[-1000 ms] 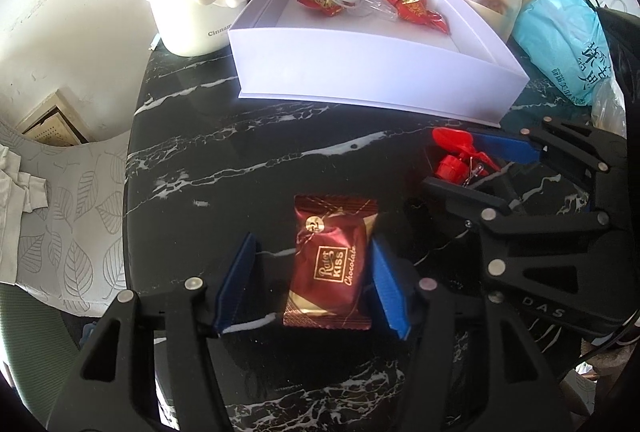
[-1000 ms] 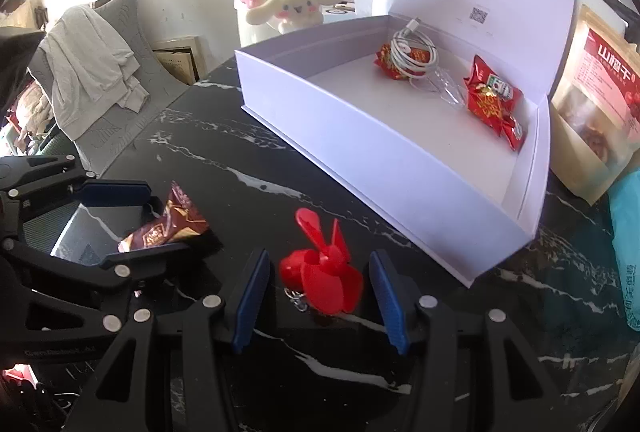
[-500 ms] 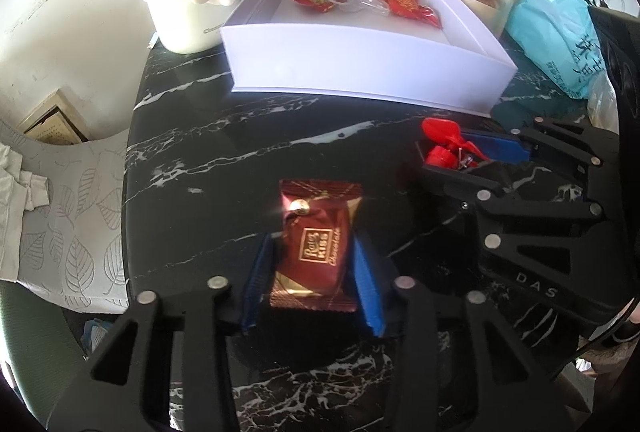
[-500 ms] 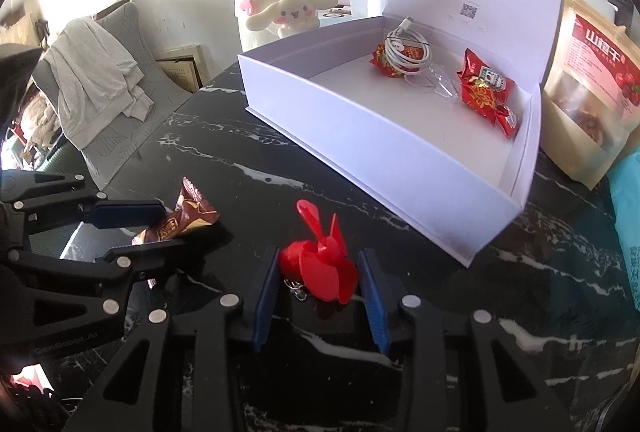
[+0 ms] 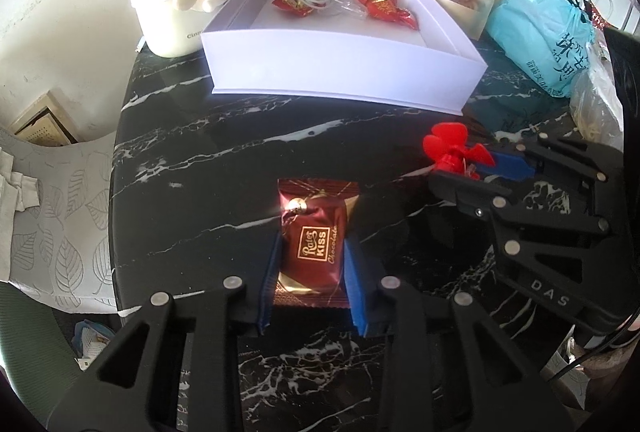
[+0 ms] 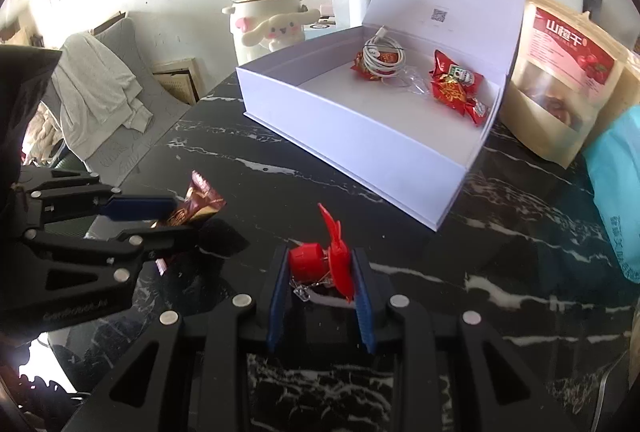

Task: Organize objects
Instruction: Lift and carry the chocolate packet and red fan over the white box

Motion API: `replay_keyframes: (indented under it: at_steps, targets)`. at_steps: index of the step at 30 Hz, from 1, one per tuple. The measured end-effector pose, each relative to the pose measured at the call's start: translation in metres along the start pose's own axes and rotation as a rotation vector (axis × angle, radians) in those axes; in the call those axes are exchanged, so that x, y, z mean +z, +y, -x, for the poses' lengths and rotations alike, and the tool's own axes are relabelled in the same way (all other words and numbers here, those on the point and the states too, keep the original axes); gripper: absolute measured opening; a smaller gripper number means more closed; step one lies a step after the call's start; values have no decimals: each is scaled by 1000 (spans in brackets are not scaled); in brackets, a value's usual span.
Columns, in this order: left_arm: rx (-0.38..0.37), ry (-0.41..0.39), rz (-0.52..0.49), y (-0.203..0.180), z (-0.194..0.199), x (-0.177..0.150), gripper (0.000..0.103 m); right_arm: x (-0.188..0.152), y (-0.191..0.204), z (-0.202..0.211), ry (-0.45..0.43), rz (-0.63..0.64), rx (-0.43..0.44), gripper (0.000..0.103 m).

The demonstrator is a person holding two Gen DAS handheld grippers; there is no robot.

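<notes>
Chocolate packet [image 5: 311,247] clamped in my left gripper [image 5: 311,264], right gripper [image 6: 320,282] closing on the red fan [image 6: 320,264]; I'd lift both clear over the white box [image 6: 360,136] wall

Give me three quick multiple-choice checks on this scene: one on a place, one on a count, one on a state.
1. Where is the cable?
A. in the white box
B. on the table
C. in the left gripper

2. How many red snack packs lie in the box?
A. one
B. two
C. four

3. What is the left gripper doing?
A. standing wide open
B. shut on the chocolate
C. shut on the red fan

Answers:
1 A, it lies coiled on the box floor.
2 B, one under the cable, one nearer the right wall.
3 B, both blue pads press the wrapper's sides.
</notes>
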State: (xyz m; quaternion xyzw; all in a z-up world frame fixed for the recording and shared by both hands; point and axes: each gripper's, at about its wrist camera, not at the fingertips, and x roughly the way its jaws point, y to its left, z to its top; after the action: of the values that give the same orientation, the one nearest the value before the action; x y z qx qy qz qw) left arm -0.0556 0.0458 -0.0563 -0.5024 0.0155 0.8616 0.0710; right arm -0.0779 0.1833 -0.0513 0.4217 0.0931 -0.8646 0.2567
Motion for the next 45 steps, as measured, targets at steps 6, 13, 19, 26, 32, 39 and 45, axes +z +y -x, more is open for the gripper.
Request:
replay_keyframes:
  at_steps: [6, 13, 19, 26, 32, 39, 45]
  targets:
    - [0, -15, -6, -3, 5, 4, 29, -6, -4, 14, 11, -21, -4, 30]
    - [-5, -39, -21, -9, 13, 12, 29, -6, -4, 35, -7, -11, -9, 30]
    - [-16, -70, -50, -20, 25, 25, 29, 2, -7, 52, -37, -4, -11, 30]
    - [-24, -111, -83, -32, 40, 44, 29, 17, -14, 67, -64, 12, -17, 30]
    - [-37, -134, -101, -40, 46, 61, 29, 32, -20, 72, -84, 30, -28, 30]
    - [-34, -137, -132, -49, 40, 80, 29, 44, -35, 64, -87, 14, -22, 30]
    - [-43, -125, -139, -49, 27, 95, 29, 55, -48, 50, -82, 0, -15, 30]
